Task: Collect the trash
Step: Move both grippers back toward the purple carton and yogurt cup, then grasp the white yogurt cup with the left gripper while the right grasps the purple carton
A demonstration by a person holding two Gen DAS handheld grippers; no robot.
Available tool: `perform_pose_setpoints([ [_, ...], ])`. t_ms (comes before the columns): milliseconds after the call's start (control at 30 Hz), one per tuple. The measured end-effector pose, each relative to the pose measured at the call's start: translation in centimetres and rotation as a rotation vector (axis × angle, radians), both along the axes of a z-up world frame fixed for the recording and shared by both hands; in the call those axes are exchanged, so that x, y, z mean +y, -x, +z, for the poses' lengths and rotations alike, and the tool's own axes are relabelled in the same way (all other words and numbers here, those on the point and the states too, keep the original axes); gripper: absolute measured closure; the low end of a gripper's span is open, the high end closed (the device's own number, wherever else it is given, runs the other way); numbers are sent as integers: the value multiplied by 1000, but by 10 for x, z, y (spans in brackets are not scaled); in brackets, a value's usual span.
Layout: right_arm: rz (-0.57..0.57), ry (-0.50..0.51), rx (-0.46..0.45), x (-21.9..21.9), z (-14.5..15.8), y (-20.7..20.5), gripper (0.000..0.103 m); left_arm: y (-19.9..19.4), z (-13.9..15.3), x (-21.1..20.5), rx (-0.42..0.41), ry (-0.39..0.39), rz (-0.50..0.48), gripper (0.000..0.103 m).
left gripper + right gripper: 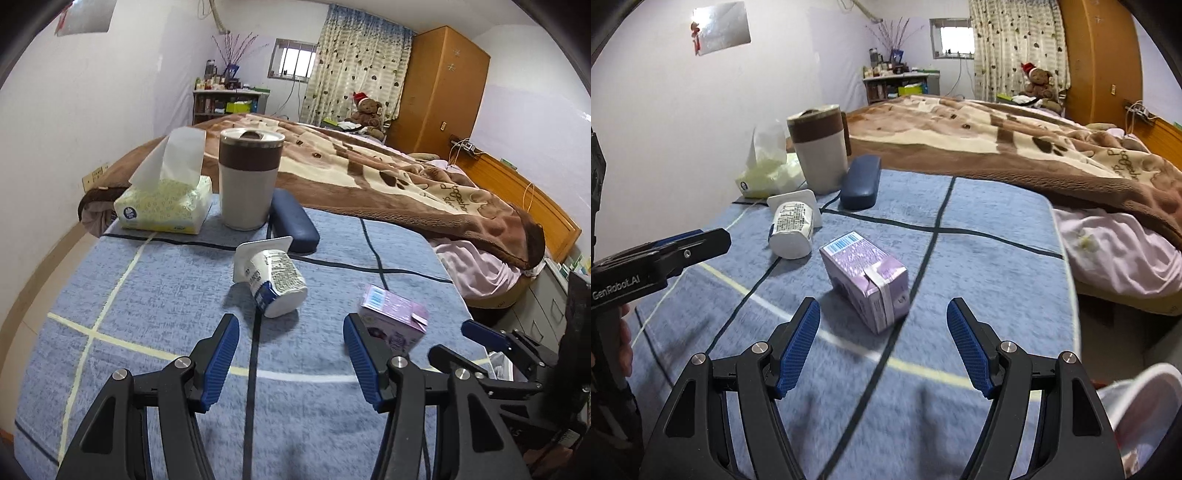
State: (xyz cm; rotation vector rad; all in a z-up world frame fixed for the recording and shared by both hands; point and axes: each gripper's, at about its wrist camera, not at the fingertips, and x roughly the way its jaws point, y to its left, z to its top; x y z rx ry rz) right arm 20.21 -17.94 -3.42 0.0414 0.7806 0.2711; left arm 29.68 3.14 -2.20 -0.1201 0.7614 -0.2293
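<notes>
Table draped in a blue checked cloth [147, 295], standing against a bed. Two pieces of trash lie on it.

Yogurt cup [275, 284]: white plastic, tipped on its side, square rim toward the far edge of the table, base toward the near edge. It sits about mid-table, just in front of a dark blue glasses case [295, 225]. Likely empty, so light; thin walls will probably buckle under a hard squeeze, and the round body may roll. Best taken across the body near the stiffer rim, or across the base.

Purple carton [866, 277]: small drink box lying on its side nearer the table's right edge, well apart from the cup. Flat cardboard faces, light, somewhat crushable; a pinch across the two broad faces at mid-length should hold.

Left gripper [291, 360]: jaws apart, nothing between them, aimed at the cup, not touching. Right gripper [882, 347]: jaws spread wide, empty, lined up on the carton, which lies just ahead of the fingertips.

Not trash, by judgement: the tumbler [249, 177] and the tissue pack [164, 205] at the far left corner. A white bag [1137, 410] shows at the near right edge, possibly the bin liner; cannot tell.
</notes>
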Motion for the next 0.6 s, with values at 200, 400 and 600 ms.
perform_pose_setpoints([
  [200, 42, 94, -3, 16, -8, -20, 30, -31, -13, 3, 41, 14, -1, 45],
  [400, 47, 122, 33, 18, -19, -37, 30, -59, -24, 2, 69, 10, 5, 45],
  [600, 32, 76, 44, 9, -20, -42, 54, -81, -34, -6, 94, 2, 2, 44],
])
